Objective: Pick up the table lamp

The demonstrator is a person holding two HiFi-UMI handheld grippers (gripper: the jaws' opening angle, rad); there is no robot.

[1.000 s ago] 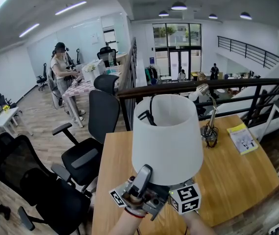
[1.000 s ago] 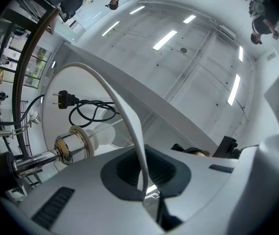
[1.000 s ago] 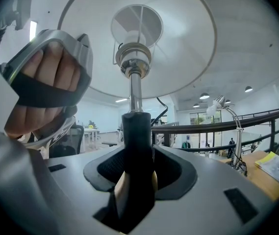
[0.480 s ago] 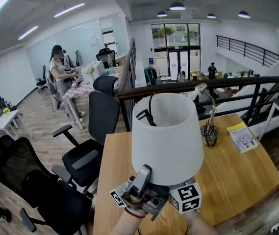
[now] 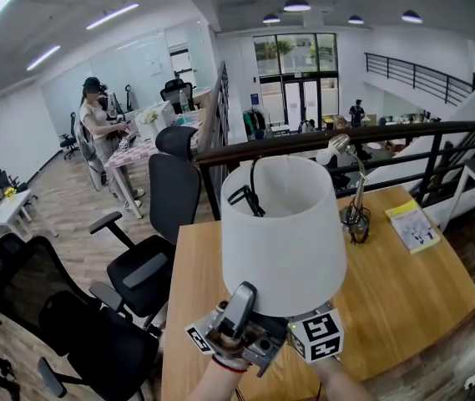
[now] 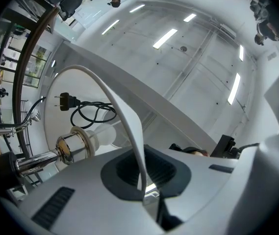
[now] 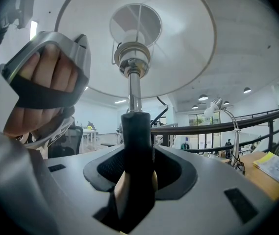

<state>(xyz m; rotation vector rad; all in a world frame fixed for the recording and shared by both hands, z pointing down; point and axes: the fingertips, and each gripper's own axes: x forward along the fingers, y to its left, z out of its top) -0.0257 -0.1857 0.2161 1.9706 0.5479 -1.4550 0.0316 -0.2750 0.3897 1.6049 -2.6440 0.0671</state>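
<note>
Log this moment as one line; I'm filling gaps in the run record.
left gripper: shut on lampshade rim | right gripper: shut on lamp stem | pose: shade upright, over wooden table

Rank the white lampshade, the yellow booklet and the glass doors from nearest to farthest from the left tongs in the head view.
1. White lampshade, clamped in the left tongs.
2. Yellow booklet, off to the right.
3. Glass doors, far back wall.
</note>
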